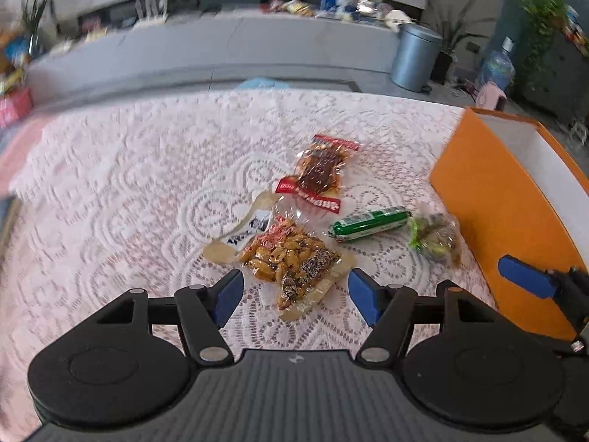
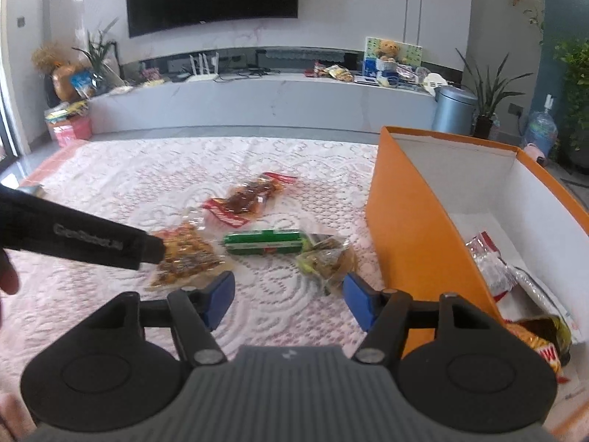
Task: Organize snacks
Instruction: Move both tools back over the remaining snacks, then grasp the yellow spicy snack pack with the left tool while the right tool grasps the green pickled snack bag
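Four snack packets lie on the lace tablecloth [image 1: 129, 184]: a peanut packet [image 1: 291, 261], a red packet of dark jerky [image 1: 320, 169], a green sausage stick [image 1: 370, 224] and a green-wrapped packet [image 1: 436, 237]; the left gripper [image 1: 294, 289] hangs over the peanut packet, jaws apart, nothing held; the right gripper [image 2: 289, 294] stands agape and empty near the green-wrapped packet; the orange box [image 2: 416, 228] beside them holds further packets.

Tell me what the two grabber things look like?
Both match: the left gripper and right gripper have black jointed arms, round black discs, a ribbed grey body and blue pads. The right wrist view shows grey lettering, too blurred to read, on the left one's side.
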Motion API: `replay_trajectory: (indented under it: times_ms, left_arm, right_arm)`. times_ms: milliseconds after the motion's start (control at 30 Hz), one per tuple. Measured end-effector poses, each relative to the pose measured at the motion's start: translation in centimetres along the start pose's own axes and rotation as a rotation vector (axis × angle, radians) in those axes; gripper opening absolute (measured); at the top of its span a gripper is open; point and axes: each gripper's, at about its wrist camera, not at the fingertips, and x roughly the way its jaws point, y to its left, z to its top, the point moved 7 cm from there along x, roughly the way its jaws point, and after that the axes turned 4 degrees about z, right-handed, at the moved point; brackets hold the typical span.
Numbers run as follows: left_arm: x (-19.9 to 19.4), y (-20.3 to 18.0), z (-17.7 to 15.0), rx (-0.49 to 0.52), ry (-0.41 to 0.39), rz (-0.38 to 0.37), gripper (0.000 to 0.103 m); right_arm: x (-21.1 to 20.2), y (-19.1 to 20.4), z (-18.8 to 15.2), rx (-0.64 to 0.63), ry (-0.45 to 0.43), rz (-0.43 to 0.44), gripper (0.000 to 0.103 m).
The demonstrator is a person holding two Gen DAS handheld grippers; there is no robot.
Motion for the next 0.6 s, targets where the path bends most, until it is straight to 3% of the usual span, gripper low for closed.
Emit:
replay_trajectory:
  times_ms: [200, 400, 600]
  left_arm:
    - [2.9, 1.7, -0.7, -0.109, 0.035, 0.052, 0.077]
    - [4.1, 2.4, -1.1, -0.16, 0.044, 0.023, 0.077]
    - [5.3, 1.5, -1.2, -0.112, 0.032, 0.03, 0.078]
  right_arm:
    - [3.4, -0.3, 0.4, -0.101, 0.0, -0.077, 0.063]
    - [6.1, -0.7, 0.6, -0.17, 0.001, -0.138, 0.064]
    - [8.2, -1.1, 0.2, -0.16, 0.039, -0.144, 0.063]
